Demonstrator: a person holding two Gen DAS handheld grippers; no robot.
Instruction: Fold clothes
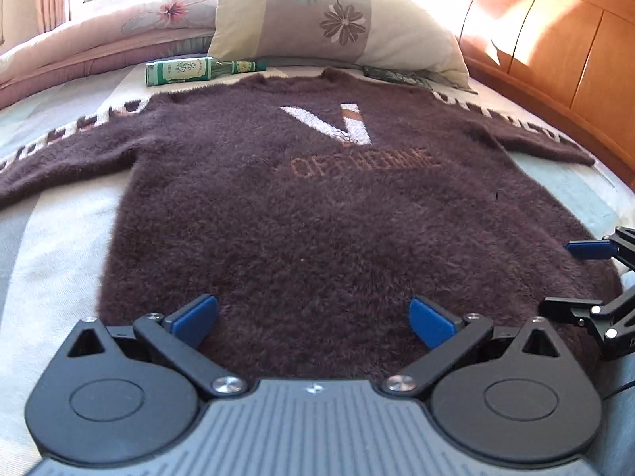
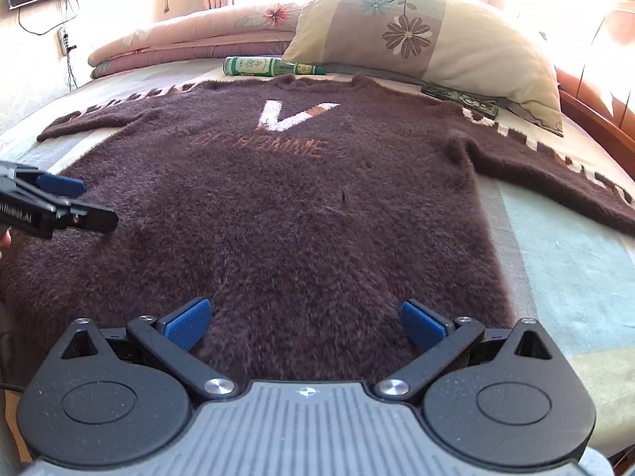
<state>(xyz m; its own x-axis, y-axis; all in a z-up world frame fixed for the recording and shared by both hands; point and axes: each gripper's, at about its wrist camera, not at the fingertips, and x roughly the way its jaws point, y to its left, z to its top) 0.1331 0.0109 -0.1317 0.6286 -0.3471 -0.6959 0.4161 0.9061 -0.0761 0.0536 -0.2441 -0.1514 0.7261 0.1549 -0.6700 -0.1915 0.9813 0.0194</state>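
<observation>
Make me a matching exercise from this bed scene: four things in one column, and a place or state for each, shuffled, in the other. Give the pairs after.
Things:
1. sweater
2. green bottle
3. flowered pillow
4. left gripper

Places or states:
A. lying on its side beyond the sweater's collar
B. open, over the sweater's hem
C. spread flat, sleeves out to both sides
D. propped at the head of the bed

Pairs: 1-C, 2-A, 3-D, 4-B
</observation>
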